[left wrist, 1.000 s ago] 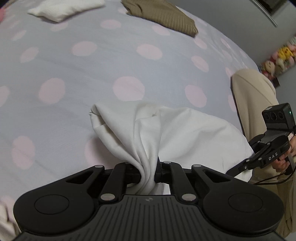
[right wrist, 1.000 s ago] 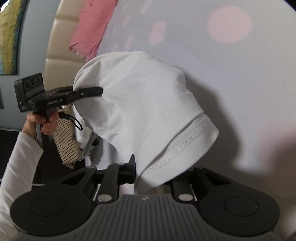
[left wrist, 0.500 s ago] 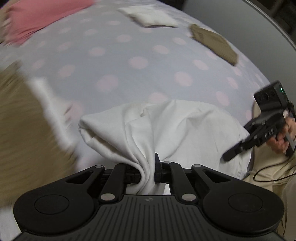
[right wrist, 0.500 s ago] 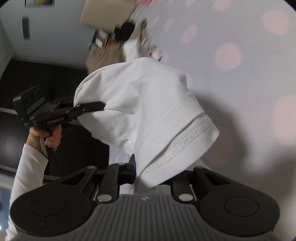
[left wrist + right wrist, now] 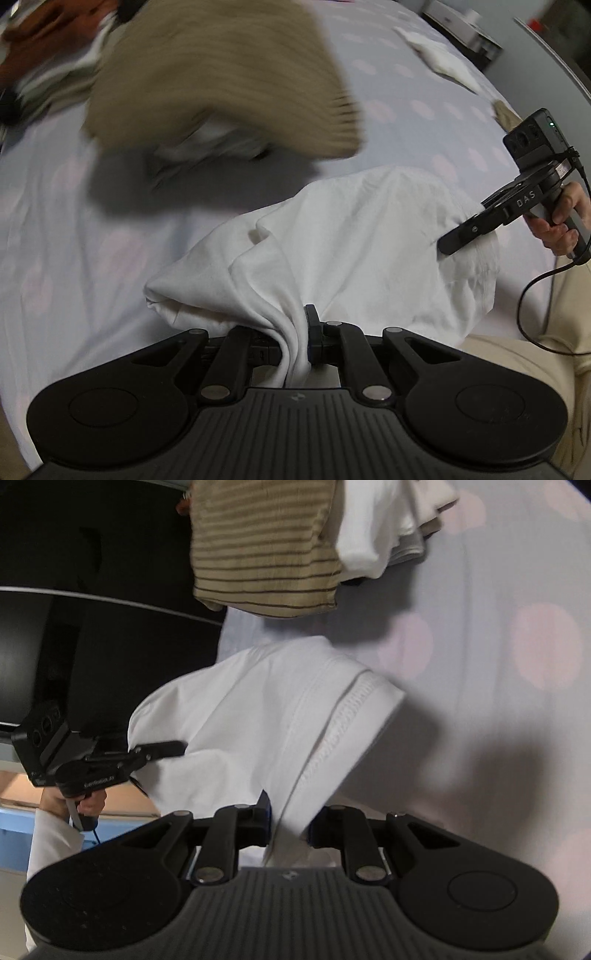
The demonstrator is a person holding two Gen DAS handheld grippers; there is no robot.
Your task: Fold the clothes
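On the far left of the bed (image 5: 55, 229) sits a pile of clothes, with one tan striped top (image 5: 221, 74) on it — the rest is too blurry to count. Near the middle, one white shirt (image 5: 362, 236) hangs between two claws, bunched up and partly off the bed. The left claw (image 5: 295, 339) is pinched shut on a twisted bunch of the shirt right at its tips. The cloth runs from there out to the right, so its long way goes left to right between the claws. The right claw (image 5: 448, 245) bites the other end, shut on the hem (image 5: 332, 738). Each claw has its own end, so neither is nearer. Far right on the bed lie two small pieces — one white (image 5: 439, 55), one brown (image 5: 504, 112).
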